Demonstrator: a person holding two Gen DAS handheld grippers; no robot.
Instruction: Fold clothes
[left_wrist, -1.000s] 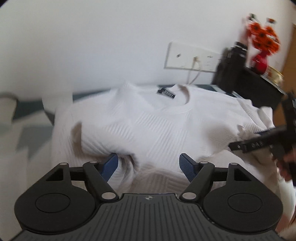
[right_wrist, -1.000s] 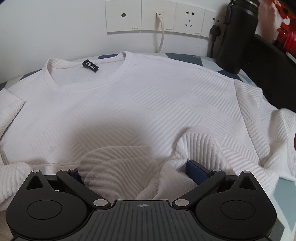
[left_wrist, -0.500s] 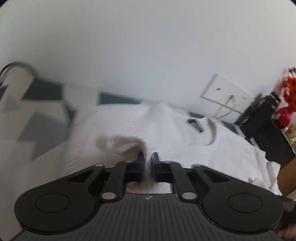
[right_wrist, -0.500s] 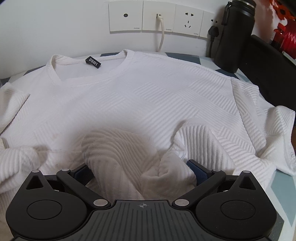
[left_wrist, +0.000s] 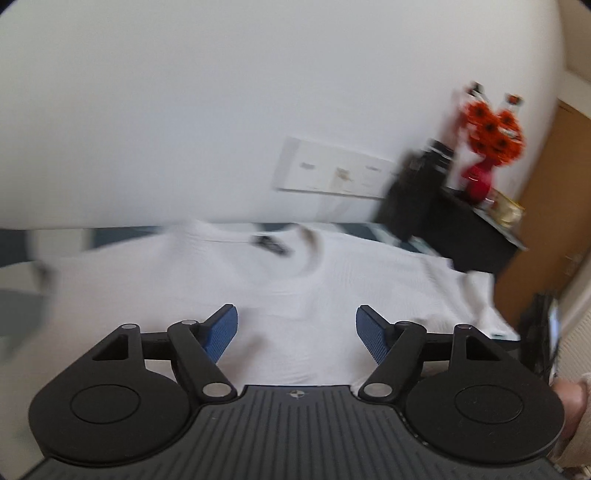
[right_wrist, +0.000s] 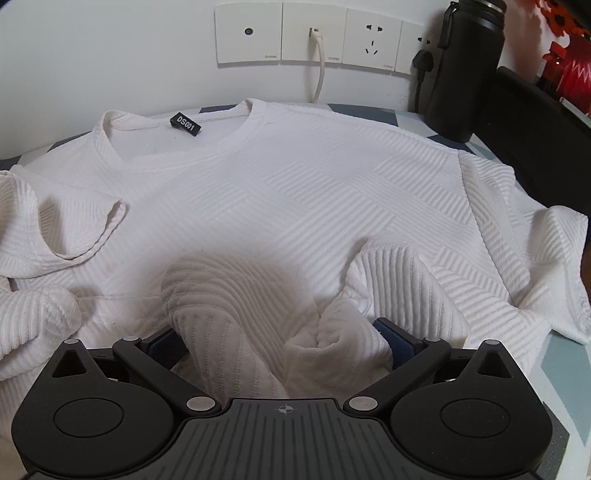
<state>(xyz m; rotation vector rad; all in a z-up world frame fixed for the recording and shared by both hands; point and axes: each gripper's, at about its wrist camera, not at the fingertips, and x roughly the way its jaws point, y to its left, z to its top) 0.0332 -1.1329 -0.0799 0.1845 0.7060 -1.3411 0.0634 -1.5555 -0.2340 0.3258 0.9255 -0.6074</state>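
Observation:
A white ribbed T-shirt (right_wrist: 295, 192) lies face up on the table, its collar with a black label (right_wrist: 185, 124) toward the wall. Its left sleeve (right_wrist: 66, 229) is folded in over the chest. My right gripper (right_wrist: 277, 339) sits at the hem with its jaws wide apart, and a bunched fold of the hem (right_wrist: 258, 317) fills the gap between them. In the blurred left wrist view my left gripper (left_wrist: 296, 328) hangs open just above the shirt (left_wrist: 332, 280), with nothing between its blue pads (left_wrist: 221, 332).
Wall sockets (right_wrist: 314, 33) with a white cable sit behind the collar. A black bottle (right_wrist: 469, 66) and a black box (right_wrist: 535, 122) stand at the back right, beside a red vase with orange flowers (left_wrist: 480, 177). The patterned blue-and-white tablecloth (right_wrist: 565, 369) shows on the right.
My left gripper, shut on fabric half a second ago, has opened and swung toward the collar. The left sleeve now lies folded over the chest. The right gripper has barely moved.

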